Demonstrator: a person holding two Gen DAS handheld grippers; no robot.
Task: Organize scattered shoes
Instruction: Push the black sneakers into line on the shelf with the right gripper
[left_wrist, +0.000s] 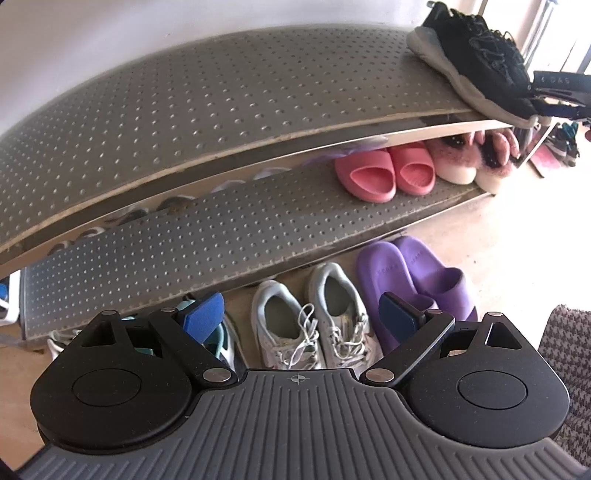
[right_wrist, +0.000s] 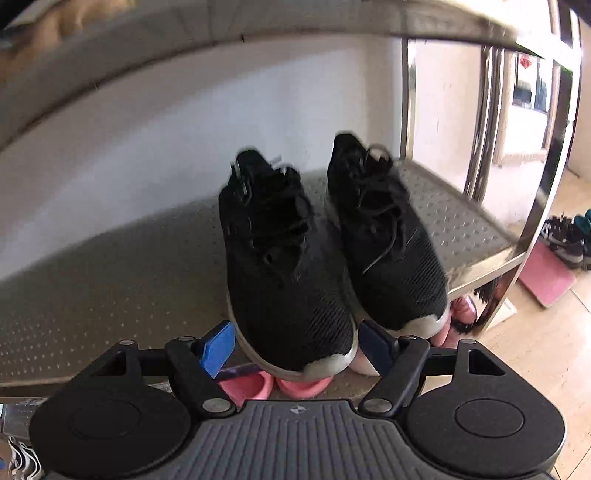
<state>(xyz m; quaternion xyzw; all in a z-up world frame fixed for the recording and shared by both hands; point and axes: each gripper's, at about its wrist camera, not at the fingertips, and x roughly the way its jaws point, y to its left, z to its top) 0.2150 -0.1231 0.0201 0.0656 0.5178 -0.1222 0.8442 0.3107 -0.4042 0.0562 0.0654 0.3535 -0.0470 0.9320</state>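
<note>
A pair of black sneakers (right_wrist: 288, 258) stands on the upper shelf (right_wrist: 110, 266) of a metal shoe rack, toes over the front edge. My right gripper (right_wrist: 299, 345) is open, its blue pads either side of the left sneaker's toe, not clamping it. The black sneakers also show in the left wrist view (left_wrist: 476, 55) at the shelf's right end, with the right gripper (left_wrist: 561, 96) at their toes. My left gripper (left_wrist: 301, 314) is open and empty above a pair of grey-white sneakers (left_wrist: 314, 317) on the floor.
Pink slides (left_wrist: 388, 171) and fluffy pink slippers (left_wrist: 476, 158) sit on the lower shelf (left_wrist: 221, 236). Purple slides (left_wrist: 417, 280) and a teal-white shoe (left_wrist: 218, 339) lie on the floor. More shoes (right_wrist: 569, 236) and a pink mat (right_wrist: 546, 277) lie right of the rack.
</note>
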